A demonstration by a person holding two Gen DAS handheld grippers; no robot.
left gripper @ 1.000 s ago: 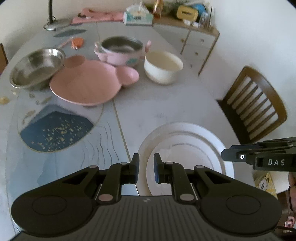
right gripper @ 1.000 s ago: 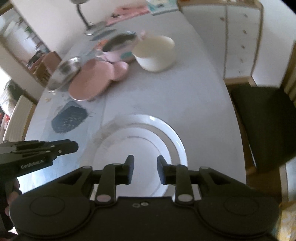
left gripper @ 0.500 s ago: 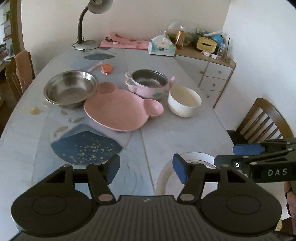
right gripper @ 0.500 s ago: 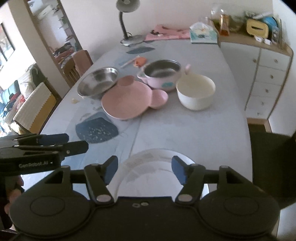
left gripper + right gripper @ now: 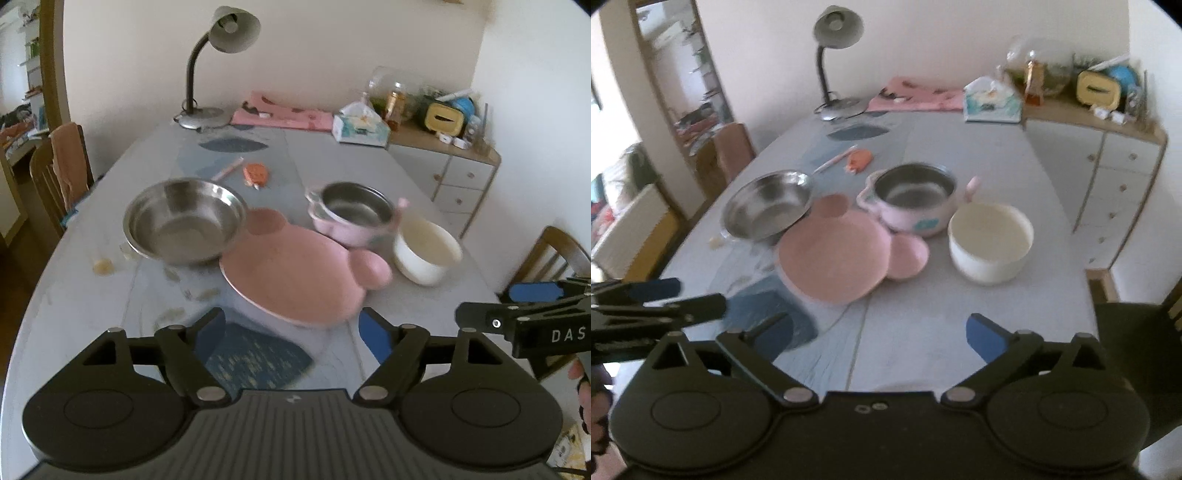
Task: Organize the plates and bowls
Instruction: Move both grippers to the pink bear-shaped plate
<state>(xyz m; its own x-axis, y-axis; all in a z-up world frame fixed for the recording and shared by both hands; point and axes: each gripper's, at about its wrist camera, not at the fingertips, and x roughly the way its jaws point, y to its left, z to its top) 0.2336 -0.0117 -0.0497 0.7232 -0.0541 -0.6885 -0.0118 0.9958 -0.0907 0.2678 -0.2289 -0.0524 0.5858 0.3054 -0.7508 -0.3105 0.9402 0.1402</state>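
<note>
A pink bear-shaped plate lies mid-table. A steel bowl touches its left side. A pink pot with a steel inside stands behind it, and a white bowl stands to the right. My left gripper is open and empty, above the table in front of the pink plate. My right gripper is open and empty, to the right of the left one. Only a sliver of a white plate's rim shows under the right gripper.
A desk lamp, pink cloth and tissue box sit at the far end. An orange item and a pen lie behind the bowls. A white sideboard and wooden chairs flank the table.
Both grippers went from nearly shut over the white plate to wide open. Both lifted and tilted up, so the white plate dropped out of view and the far dishes came into view.
</note>
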